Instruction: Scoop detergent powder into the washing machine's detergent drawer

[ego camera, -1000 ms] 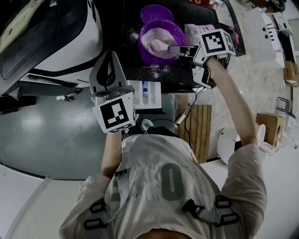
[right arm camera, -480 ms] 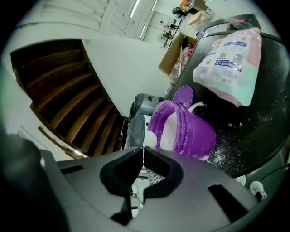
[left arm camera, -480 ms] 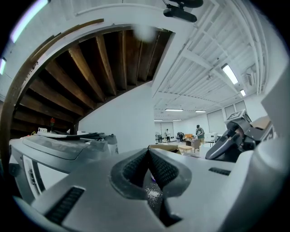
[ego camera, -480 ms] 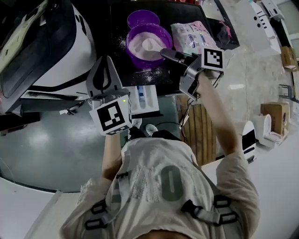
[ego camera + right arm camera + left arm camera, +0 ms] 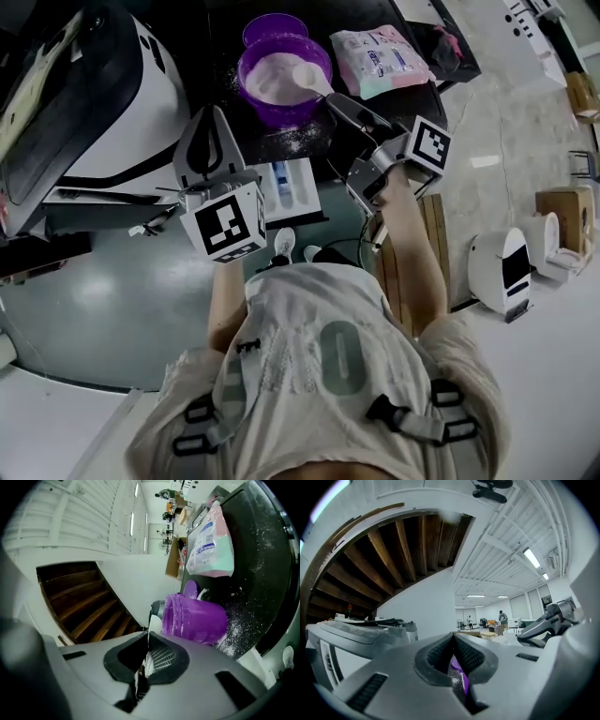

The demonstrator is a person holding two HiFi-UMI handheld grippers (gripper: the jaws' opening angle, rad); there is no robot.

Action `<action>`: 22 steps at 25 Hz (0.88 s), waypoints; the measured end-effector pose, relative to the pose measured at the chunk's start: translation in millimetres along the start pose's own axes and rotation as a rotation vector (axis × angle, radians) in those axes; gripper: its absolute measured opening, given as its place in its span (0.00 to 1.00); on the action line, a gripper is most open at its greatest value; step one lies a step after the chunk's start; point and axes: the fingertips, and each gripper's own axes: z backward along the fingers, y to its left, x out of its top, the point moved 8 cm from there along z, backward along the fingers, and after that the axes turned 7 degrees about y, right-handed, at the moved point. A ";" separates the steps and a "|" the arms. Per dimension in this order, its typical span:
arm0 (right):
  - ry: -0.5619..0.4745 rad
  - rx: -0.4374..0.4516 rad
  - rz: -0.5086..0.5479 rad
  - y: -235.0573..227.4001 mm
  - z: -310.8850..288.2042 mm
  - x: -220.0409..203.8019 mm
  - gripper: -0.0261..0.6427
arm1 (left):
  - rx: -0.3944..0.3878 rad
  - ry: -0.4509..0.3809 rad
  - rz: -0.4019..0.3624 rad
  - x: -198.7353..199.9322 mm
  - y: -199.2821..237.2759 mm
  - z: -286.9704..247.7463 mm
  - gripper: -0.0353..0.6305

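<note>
The scoop lies with its bowl over the right rim of the tub, on the powder. I cannot tell whether it is full. Your right gripper reaches in from the tub's near right, its jaws pinching the scoop's thin white handle. Your left gripper hangs in front of the tub and to its left, jaws pressed together on nothing.

This looks like the loading step: the scoop is at the powder, and the carry to the drawer is not yet begun. The drawer stands open just in front of the tub and lower, under the edge of the dark washer top that carries the tub. The next move likely calls for three things:
- lift the scoop level over the tub's rim
- draw it toward you past that edge
- lower and tip it over a compartment

The tub sits near the front edge, with spilt grains between the two, so the lift has little margin there. Your left gripper crowds the tub's front left. The front right, where your right arm comes in, is open. The lid just behind the tub and the bag to its right rear stand off the likely path.
</note>
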 end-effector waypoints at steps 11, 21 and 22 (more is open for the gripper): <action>-0.183 -0.049 0.100 -13.6 35.1 -55.1 0.05 | -0.037 -0.006 -0.032 -19.1 -0.1 32.7 0.08; -0.228 -0.009 -0.017 -43.9 57.3 -102.9 0.05 | -0.045 0.005 -0.012 -37.0 3.7 55.2 0.08; -0.226 -0.012 -0.024 -46.6 58.3 -105.7 0.05 | -0.043 0.012 -0.006 -40.3 5.0 54.8 0.08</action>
